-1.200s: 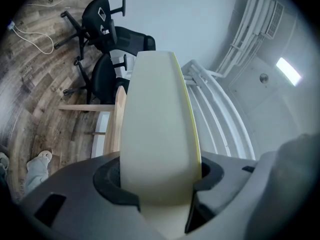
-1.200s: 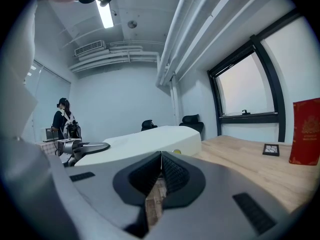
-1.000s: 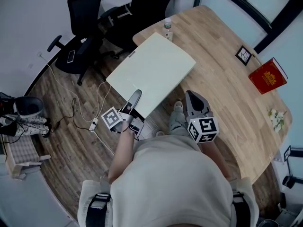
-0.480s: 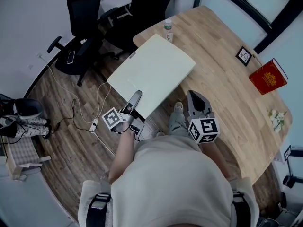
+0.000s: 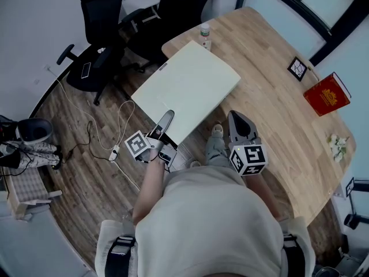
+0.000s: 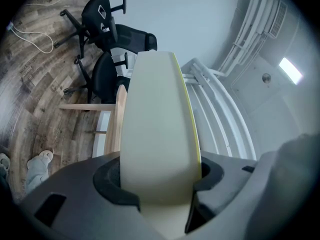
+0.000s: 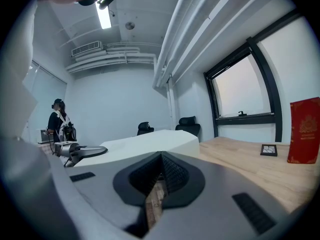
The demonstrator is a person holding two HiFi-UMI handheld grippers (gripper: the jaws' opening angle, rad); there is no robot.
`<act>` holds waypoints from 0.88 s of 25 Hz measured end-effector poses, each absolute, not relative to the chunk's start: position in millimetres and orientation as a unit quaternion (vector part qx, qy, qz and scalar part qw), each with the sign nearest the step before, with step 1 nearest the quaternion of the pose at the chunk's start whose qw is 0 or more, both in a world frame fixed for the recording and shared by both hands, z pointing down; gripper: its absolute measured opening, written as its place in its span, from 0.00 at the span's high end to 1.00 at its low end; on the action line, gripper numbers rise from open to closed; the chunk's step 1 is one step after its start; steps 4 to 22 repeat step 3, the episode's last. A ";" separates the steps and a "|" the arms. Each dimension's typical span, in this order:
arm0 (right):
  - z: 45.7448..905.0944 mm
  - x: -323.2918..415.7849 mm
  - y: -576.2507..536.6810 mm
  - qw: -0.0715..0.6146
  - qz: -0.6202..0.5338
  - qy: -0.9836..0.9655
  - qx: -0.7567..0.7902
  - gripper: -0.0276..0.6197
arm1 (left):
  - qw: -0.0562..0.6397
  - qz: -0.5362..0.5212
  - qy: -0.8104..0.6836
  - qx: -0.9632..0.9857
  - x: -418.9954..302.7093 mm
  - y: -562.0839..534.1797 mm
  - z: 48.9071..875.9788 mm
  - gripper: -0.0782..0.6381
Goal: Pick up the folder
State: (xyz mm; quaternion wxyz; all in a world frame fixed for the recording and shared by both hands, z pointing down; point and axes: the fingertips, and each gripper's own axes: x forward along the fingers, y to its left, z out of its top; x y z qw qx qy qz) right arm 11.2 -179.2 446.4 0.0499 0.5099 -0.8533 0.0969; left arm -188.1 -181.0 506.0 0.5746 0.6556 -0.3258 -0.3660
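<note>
Left gripper [image 5: 165, 119]: fingers clamped on the near edge of the cream flat rectangular folder [image 5: 187, 85]. In the left gripper view the folder fills the gap between both pads and runs straight out from them, with a yellow strip along its right edge. Grip looks deep and square, not a fingertip pinch.

Right gripper [image 7: 157, 184]: fingers closed with only a thin slit between them, nothing held. It sits at 3 o'clock of the left gripper, just off the folder's near corner and not touching it.

Folder position: it extends from the left gripper toward 1 o'clock. Its 9 o'clock half overhangs the edge of the light wooden table [image 5: 271, 97], above the wood-plank floor [image 5: 86, 154]. The far corner ends just beside a small clear bottle [image 5: 203, 36] at 12 o'clock. From the right gripper view the slab appears to ride above the tabletop, but I can't tell whether the far end is fully clear.

Further out: a small framed picture [image 5: 297, 67] at 2 o'clock and a red book [image 5: 326, 93] at 3 o'clock, both well apart from the folder. Black office chairs [image 5: 101, 27] are at 10 o'clock.

Status, my read: grasp done and the near end is up. What's left is confirming the whole folder is off the table and carried one-handed. It's a wide sheet held at one edge, so expect sag and swing.
</note>
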 end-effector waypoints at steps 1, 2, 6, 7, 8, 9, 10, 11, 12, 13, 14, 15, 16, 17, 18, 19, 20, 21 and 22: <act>446.7 11.4 -179.8 0.050 0.097 -0.853 0.510 0.93 | 0.575 -0.366 -0.325 0.655 -188.0 -181.7 505.7 0.50; 447.0 11.6 -180.4 0.050 0.097 -0.853 0.510 0.93 | 0.575 -0.367 -0.325 0.655 -187.8 -182.3 505.6 0.50; 447.4 11.8 -181.0 0.050 0.098 -0.853 0.510 0.93 | 0.575 -0.368 -0.325 0.655 -187.8 -183.0 505.4 0.50; 447.4 11.8 -181.0 0.050 0.098 -0.853 0.510 0.93 | 0.575 -0.368 -0.325 0.655 -187.8 -183.0 505.4 0.50; 447.4 11.8 -181.0 0.050 0.098 -0.853 0.510 0.93 | 0.575 -0.368 -0.325 0.655 -187.8 -183.0 505.4 0.50; 447.4 11.8 -181.0 0.050 0.098 -0.853 0.510 0.93 | 0.575 -0.368 -0.325 0.655 -187.8 -183.0 505.4 0.50; 447.4 11.8 -181.0 0.050 0.098 -0.853 0.510 0.93 | 0.575 -0.368 -0.325 0.655 -187.8 -183.0 505.4 0.50; 447.4 11.8 -181.0 0.050 0.098 -0.853 0.510 0.93 | 0.575 -0.368 -0.325 0.655 -187.8 -183.0 505.4 0.50; 447.4 11.8 -181.0 0.050 0.098 -0.853 0.510 0.93 | 0.575 -0.368 -0.325 0.655 -187.8 -183.0 505.4 0.50; 447.4 11.8 -181.0 0.050 0.098 -0.853 0.510 0.93 | 0.575 -0.368 -0.325 0.655 -187.8 -183.0 505.4 0.50; 447.4 11.8 -181.0 0.050 0.098 -0.853 0.510 0.93 | 0.575 -0.368 -0.325 0.655 -187.8 -183.0 505.4 0.50; 447.4 11.8 -181.0 0.050 0.098 -0.853 0.510 0.93 | 0.575 -0.368 -0.325 0.655 -187.8 -183.0 505.4 0.50; 447.4 11.8 -181.0 0.050 0.098 -0.853 0.510 0.93 | 0.575 -0.368 -0.325 0.655 -187.8 -183.0 505.4 0.50; 447.4 11.8 -181.0 0.050 0.098 -0.853 0.510 0.93 | 0.575 -0.368 -0.325 0.655 -187.8 -183.0 505.4 0.50; 447.4 11.8 -181.0 0.050 0.098 -0.853 0.510 0.93 | 0.575 -0.368 -0.325 0.655 -187.8 -183.0 505.4 0.50; 447.4 11.8 -181.0 0.050 0.098 -0.853 0.510 0.93 | 0.575 -0.368 -0.325 0.655 -187.8 -183.0 505.4 0.50; 447.4 11.8 -181.0 0.050 0.098 -0.853 0.510 0.93 | 0.575 -0.368 -0.325 0.655 -187.8 -183.0 505.4 0.50; 447.4 11.8 -181.0 0.050 0.098 -0.853 0.510 0.93 | 0.575 -0.368 -0.325 0.655 -187.8 -183.0 505.4 0.50; 447.4 11.8 -181.0 0.050 0.098 -0.853 0.510 0.93 | 0.575 -0.368 -0.325 0.655 -187.8 -183.0 505.4 0.50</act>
